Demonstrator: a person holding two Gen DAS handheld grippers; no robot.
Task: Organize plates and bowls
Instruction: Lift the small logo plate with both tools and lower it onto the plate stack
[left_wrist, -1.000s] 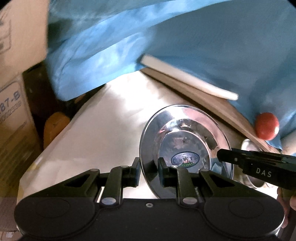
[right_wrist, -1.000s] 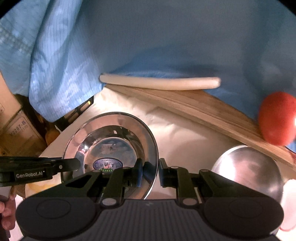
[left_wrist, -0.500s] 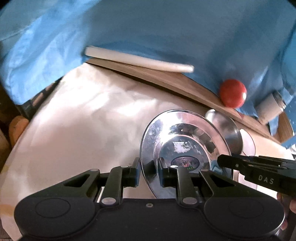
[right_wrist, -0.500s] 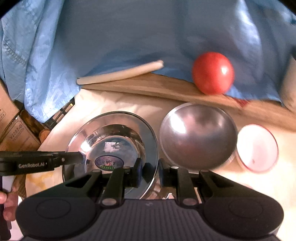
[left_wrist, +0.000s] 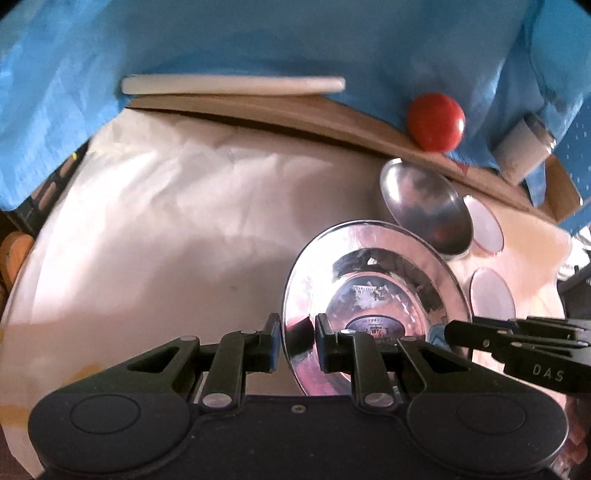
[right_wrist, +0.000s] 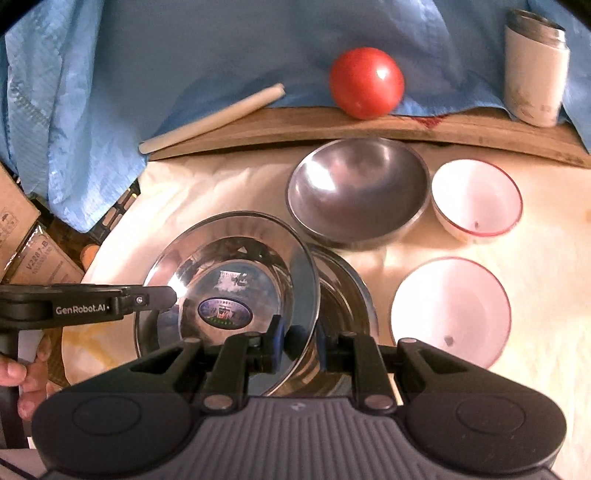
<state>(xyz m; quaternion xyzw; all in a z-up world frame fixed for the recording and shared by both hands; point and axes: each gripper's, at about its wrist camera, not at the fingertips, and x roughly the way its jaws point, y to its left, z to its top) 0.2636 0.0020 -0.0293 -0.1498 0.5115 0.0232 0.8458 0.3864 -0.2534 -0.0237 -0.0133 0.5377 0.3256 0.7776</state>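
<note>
A shiny steel plate (left_wrist: 373, 291) with a blue sticker is held tilted between both grippers. My left gripper (left_wrist: 297, 332) is shut on its left rim, and my right gripper (right_wrist: 297, 332) is shut on its right rim. In the right wrist view this plate (right_wrist: 229, 266) hangs partly over a second steel plate (right_wrist: 347, 295) lying on the white table cover (right_wrist: 546, 280). Beyond them sits a deep steel bowl (right_wrist: 358, 192). Two white bowls with red rims, a smaller one (right_wrist: 476, 197) and a larger one (right_wrist: 450, 310), stand to the right.
A tomato (right_wrist: 365, 83), a white cup (right_wrist: 535, 66) and a white rod (right_wrist: 210, 118) rest along a wooden board (right_wrist: 332, 122) at the back, against blue cloth (right_wrist: 147, 55). Cardboard boxes (right_wrist: 22, 236) stand off the left edge. A hand (right_wrist: 22, 380) grips the left tool.
Both grippers have carried the steel plate to the right across the table. The steel bowl, white bowls and second plate have come into view, and the held plate now overlaps that second plate.
</note>
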